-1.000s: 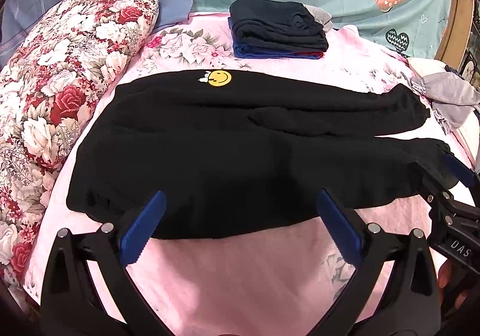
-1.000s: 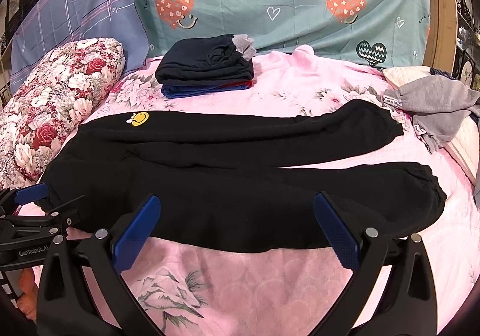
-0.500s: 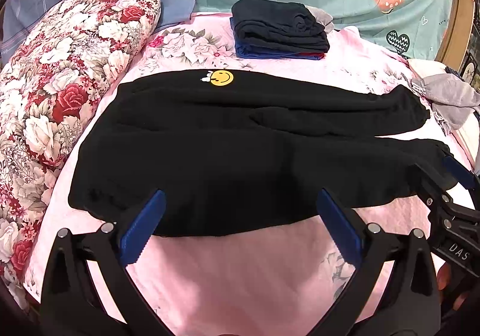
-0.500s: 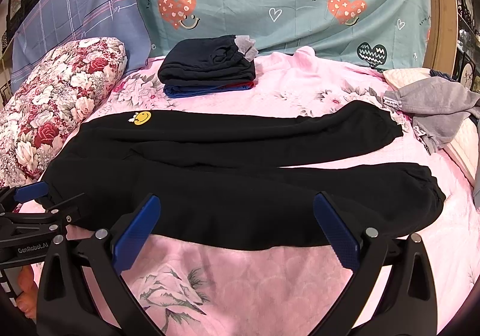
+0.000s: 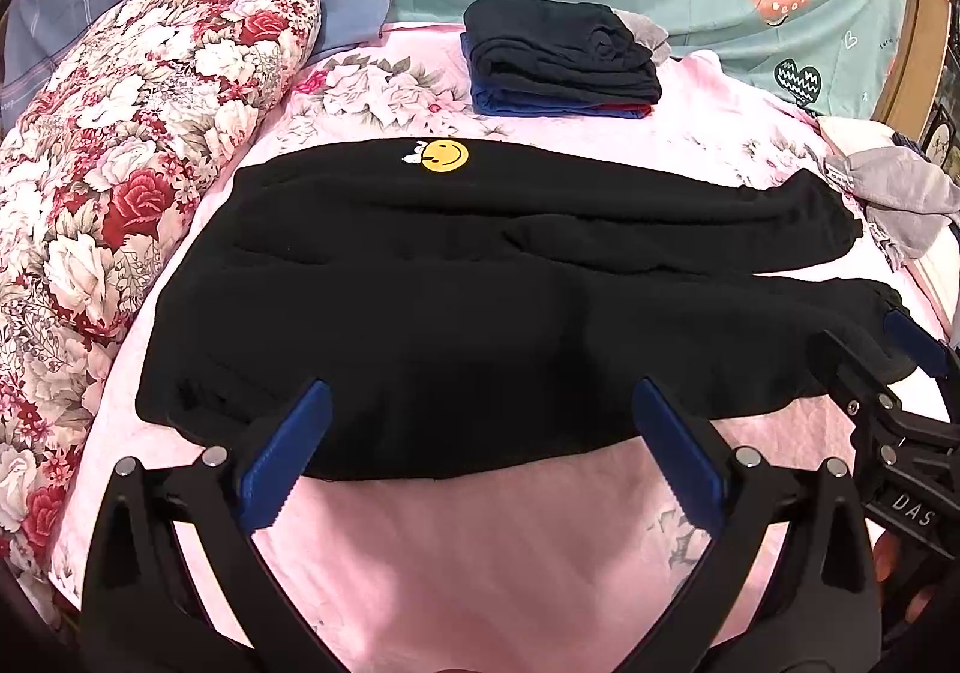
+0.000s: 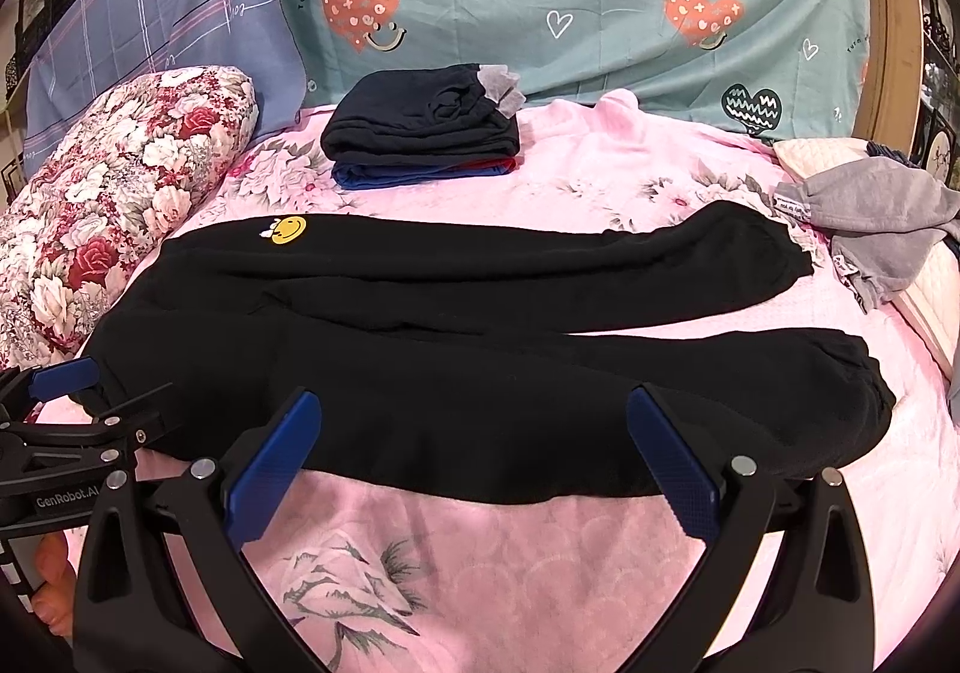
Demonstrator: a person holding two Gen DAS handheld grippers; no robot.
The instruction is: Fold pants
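Observation:
Black pants lie flat on the pink bed cover, waist to the left and both legs running right. A yellow smiley patch marks the far hip. My left gripper is open at the near edge by the waist corner. My right gripper is open at the near edge of the near leg, left of its cuff. Neither holds cloth.
A stack of folded dark clothes sits at the back of the bed. A floral pillow lies along the left side. A grey garment is bunched at the right edge. A hand shows behind the left gripper.
Almost nothing differs; both views have drifted only slightly. The pants lie as before and both grippers stay open.

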